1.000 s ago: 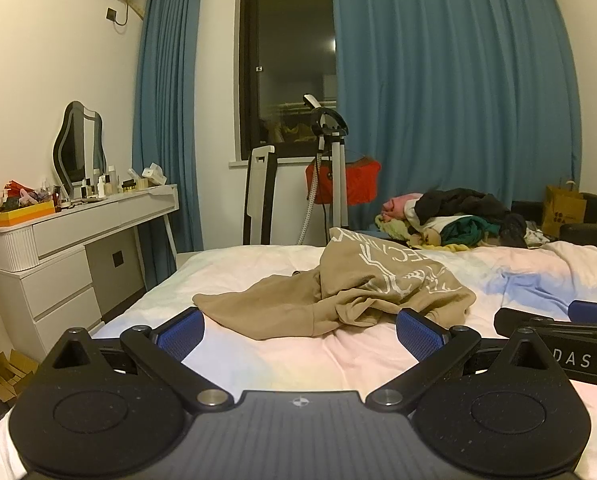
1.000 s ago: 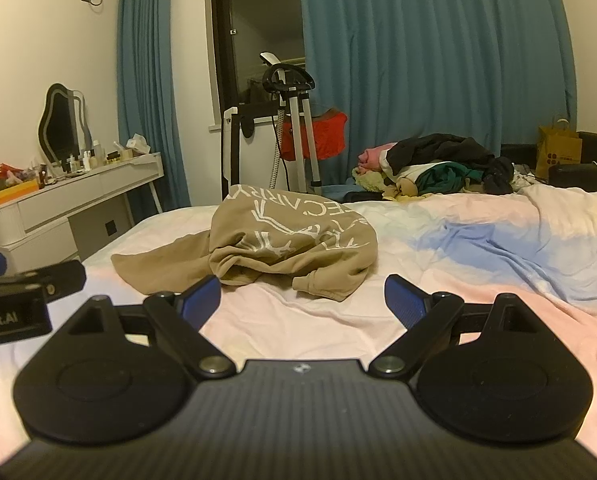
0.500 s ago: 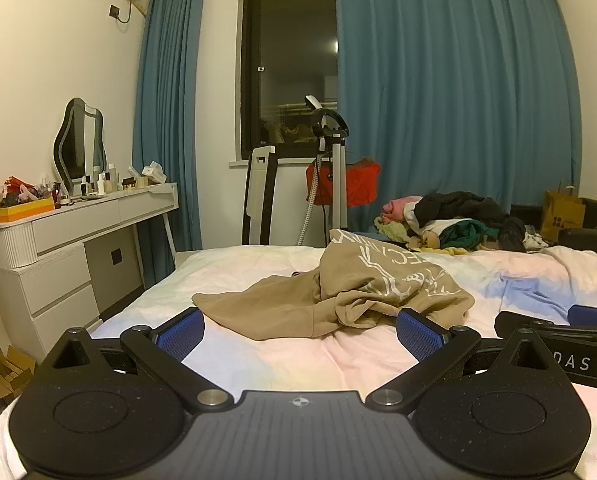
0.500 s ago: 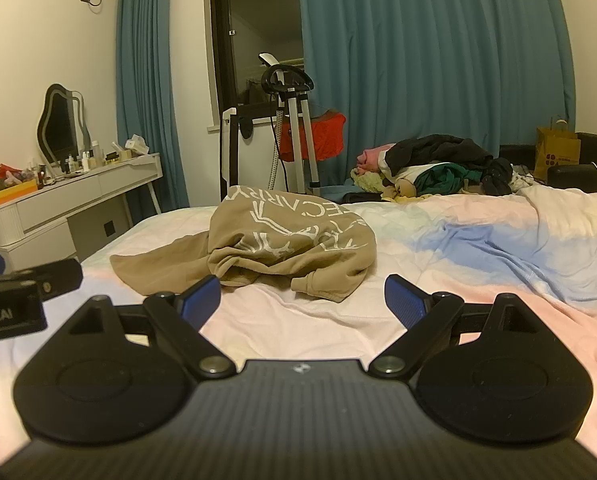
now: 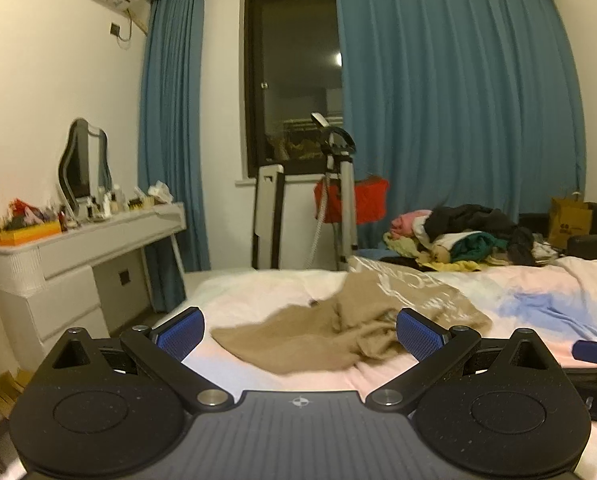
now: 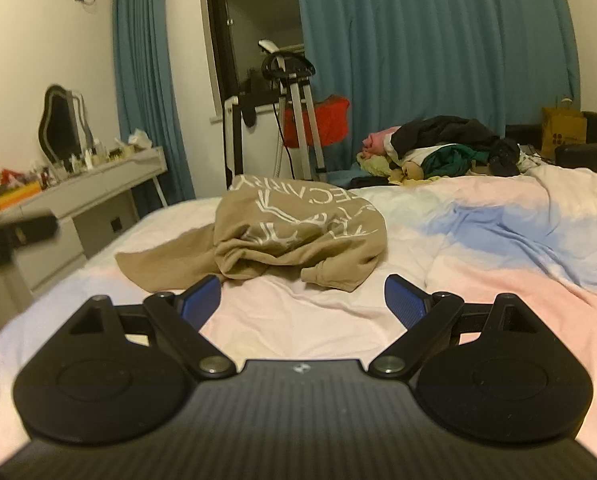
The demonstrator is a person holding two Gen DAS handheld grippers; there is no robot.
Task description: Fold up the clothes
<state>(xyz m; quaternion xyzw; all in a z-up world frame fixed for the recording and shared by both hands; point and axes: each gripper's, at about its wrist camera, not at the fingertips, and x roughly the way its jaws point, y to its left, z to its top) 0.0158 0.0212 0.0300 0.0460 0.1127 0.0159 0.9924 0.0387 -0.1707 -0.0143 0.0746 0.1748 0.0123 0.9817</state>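
While both cameras look low across the bed [image 6: 498, 248], the tan sweatshirt [image 6: 298, 236] lies crumpled near the middle of the pastel pink, white and blue duvet, apart from both grippers. White lettering runs over its bunched upper side, but the folds break it up and it cannot be read whole; one flat part, perhaps a sleeve or the hem, spreads toward the dressing table side, and how the rest of the garment is arranged under the heap is hidden. The right gripper [image 6: 302, 304] hangs just short of the sweatshirt with its blue pads [image 6: 404, 306] spread wide and only bare duvet between them. The left gripper [image 5: 300, 334] is likewise wide apart, with nothing held; in its own view the cloth shows beyond the gap and the picture is slightly blurred, so whether its fingertips reach over the fabric's edge cannot be told. Each gripper shows in the other's view only as a dark, cut-off piece at the frame's edge. At the far side of the bed a pile of clothes [image 6: 438, 148], dark, pink, green and yellow, is tangled so that single garments cannot be separated. Behind it hang blue curtains [image 5: 458, 100], partly covering a dark window [image 5: 294, 80]. A garment steamer on a stand [image 5: 338, 184] rises in front of something red that it partly hides. The white dressing table [image 5: 86, 248] carries a mirror and small bottles too tiny to identify, and a yellow paper bag [image 5: 570, 220] stands at the far right.
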